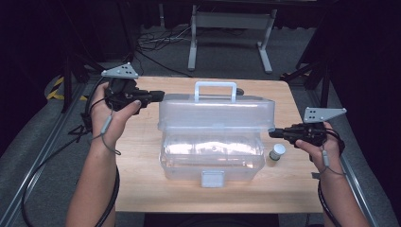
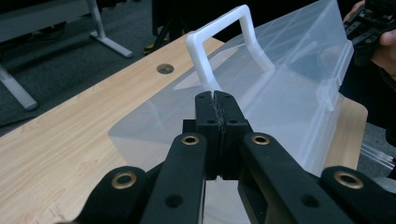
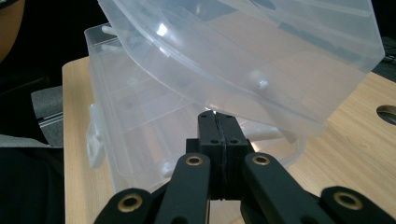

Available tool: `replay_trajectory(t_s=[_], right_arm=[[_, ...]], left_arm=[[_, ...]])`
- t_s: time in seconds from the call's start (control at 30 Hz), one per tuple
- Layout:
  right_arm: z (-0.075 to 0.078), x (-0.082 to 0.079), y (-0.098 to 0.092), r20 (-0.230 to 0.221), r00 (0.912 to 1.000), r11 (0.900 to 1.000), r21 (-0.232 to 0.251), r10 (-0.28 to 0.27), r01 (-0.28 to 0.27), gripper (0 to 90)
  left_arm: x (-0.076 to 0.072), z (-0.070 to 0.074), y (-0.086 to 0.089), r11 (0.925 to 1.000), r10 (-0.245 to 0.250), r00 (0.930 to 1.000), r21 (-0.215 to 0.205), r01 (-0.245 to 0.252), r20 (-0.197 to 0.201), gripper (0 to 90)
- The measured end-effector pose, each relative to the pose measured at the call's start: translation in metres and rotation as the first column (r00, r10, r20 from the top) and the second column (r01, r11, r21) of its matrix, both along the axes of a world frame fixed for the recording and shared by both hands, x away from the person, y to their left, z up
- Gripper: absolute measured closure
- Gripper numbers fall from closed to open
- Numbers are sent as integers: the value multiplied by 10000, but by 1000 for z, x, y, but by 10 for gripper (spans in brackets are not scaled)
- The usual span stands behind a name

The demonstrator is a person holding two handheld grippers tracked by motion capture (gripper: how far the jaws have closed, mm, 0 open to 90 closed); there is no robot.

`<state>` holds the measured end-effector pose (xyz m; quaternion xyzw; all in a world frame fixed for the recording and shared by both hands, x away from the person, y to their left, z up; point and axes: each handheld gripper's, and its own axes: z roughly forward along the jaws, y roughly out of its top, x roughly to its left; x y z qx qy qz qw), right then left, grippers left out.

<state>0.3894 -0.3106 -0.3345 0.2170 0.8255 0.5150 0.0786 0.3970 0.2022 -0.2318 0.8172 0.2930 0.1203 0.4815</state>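
Both your grippers flank the half-open box, fingers pressed together.

The clear box (image 1: 211,153) sits mid-desk (image 1: 142,184), its lid (image 1: 216,112) raised part-way with the white handle (image 1: 215,90) on top. Your left gripper (image 1: 160,96) is at the lid's left end, fingers (image 2: 205,112) together with nothing between them. Your right gripper (image 1: 273,134) is at the lid's lower right corner, fingers (image 3: 208,126) together too, tips just under the lid's edge. A small jar (image 1: 277,152) stands on the desk just right of the box, below your right gripper.
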Motion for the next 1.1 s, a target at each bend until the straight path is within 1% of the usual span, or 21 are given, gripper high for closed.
replay_trajectory(t_s=[0.1, 0.27, 0.37, 0.4, 0.47, 0.5, 0.53, 0.6, 0.7, 0.77, 0.83, 0.87, 0.9, 0.93, 1.0, 1.03, 1.07, 1.1], right_arm=[[2, 3, 2, 120, 9999, 10000, 84, -38, 37, 900], [5, 7, 1, 215, 9997, 9996, 244, -140, 135, 900], [9, 10, 2, 349, 9989, 9989, 353, -328, 315, 900], [9, 11, 2, 411, 9985, 9987, 386, -361, 345, 900], [10, 13, 2, 439, 9981, 9980, 487, -436, 415, 900], [10, 13, 2, 439, 9981, 9980, 487, -436, 415, 900], [11, 15, 2, 455, 9976, 9970, 604, -512, 484, 900], [11, 16, 2, 511, 9968, 9961, 664, -618, 584, 900], [12, 17, 3, 552, 9954, 9941, 797, -779, 734, 900], [12, 18, 3, 619, 9944, 9933, 830, -860, 808, 900], [12, 18, 3, 648, 9937, 9923, 901, -912, 852, 900], [12, 18, 3, 638, 9937, 9920, 931, -918, 857, 900], [13, 18, 4, 663, 9933, 9918, 924, -944, 881, 900], [13, 17, 4, 676, 9931, 9918, 916, -959, 895, 900], [13, 17, 4, 697, 9926, 9917, 891, -990, 926, 900], [13, 17, 4, 725, 9922, 9914, 896, -1016, 950, 900], [12, 17, 4, 753, 9918, 9912, 904, -1035, 966, 900], [12, 17, 4, 758, 9917, 9911, 913, -1040, 969, 900]], left_arm=[[-8, 0, 3, 9998, 79, 9999, 174, -80, 68, 898], [-19, -5, 7, 9996, 177, 9998, 241, -178, 46, 898], [-28, -12, 9, 9995, 189, 9998, 257, -188, -31, 898], [-28, -12, 9, 9995, 189, 9998, 257, -188, -31, 898], [-35, -20, 7, 9993, 94, 9999, 364, -90, -111, 898], [-35, -20, 7, 9993, 94, 9999, 364, -90, -111, 897], [-37, -22, 5, 9993, 97, 9999, 358, -94, -91, 896], [-41, -27, 3, 9995, 60, 10000, 321, -58, -62, 894], [-43, -32, -1, 9995, 6, 10000, 319, -3, -66, 895], [-43, -37, -5, 9993, -125, 9998, 339, 130, -128, 895], [-42, -41, -8, 9989, -313, 9995, 338, 314, -29, 883], [-41, -44, -10, 9987, -402, 9992, 306, 402, 19, 857], [-39, -47, -11, 9990, -402, 9992, 220, 400, 90, 846], [-39, -49, -12, 9994, -307, 9995, 183, 305, 95, 852], [-35, -53, -13, 9997, -223, 9997, 50, 223, 72, 876], [-35, -53, -13, 9997, -223, 9997, 50, 223, 72, 882], [-31, -58, -14, 10000, 52, 9997, -34, -52, 233, 883], [-30, -59, -14, 9998, 181, 9992, -12, -181, 359, 880]])
